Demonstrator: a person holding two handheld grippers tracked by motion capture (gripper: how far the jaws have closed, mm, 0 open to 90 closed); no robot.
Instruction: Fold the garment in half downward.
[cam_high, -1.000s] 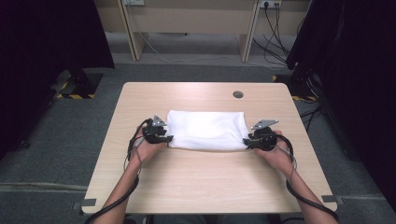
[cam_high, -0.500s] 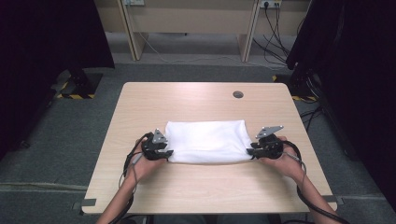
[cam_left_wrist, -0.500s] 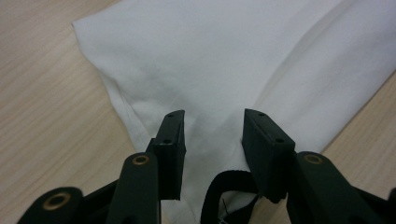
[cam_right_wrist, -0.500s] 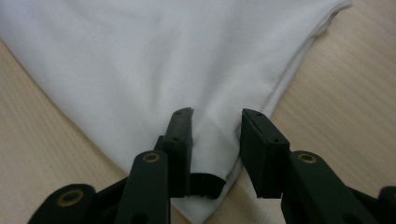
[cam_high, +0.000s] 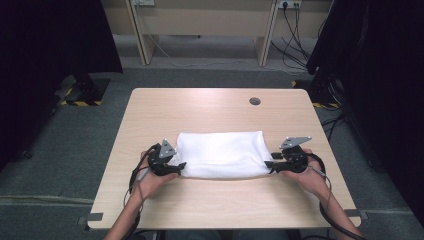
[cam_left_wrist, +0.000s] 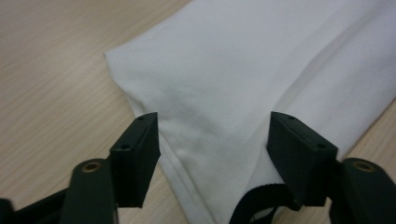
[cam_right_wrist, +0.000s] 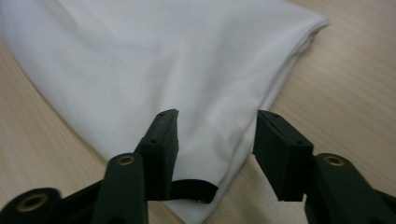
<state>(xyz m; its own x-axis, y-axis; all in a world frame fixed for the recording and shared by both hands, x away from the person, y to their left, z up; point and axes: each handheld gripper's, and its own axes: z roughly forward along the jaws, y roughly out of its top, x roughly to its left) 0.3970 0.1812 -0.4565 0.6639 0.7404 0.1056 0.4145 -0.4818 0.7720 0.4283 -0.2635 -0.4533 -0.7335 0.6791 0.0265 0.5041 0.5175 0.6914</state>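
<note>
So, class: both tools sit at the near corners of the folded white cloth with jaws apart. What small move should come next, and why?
Probably close both tools on the corners. The left tool and the right tool each have open jaws with the near edge of the cloth between them, so nothing is gripped yet. Any lift or fold across the table would need a hold first.

Your only obstacle on the table (cam_high: 210, 200) is the folded white cloth (cam_high: 220, 154) lying between your hands, with bare wood open all around it and a small grommet hole (cam_high: 255, 101) far back.
</note>
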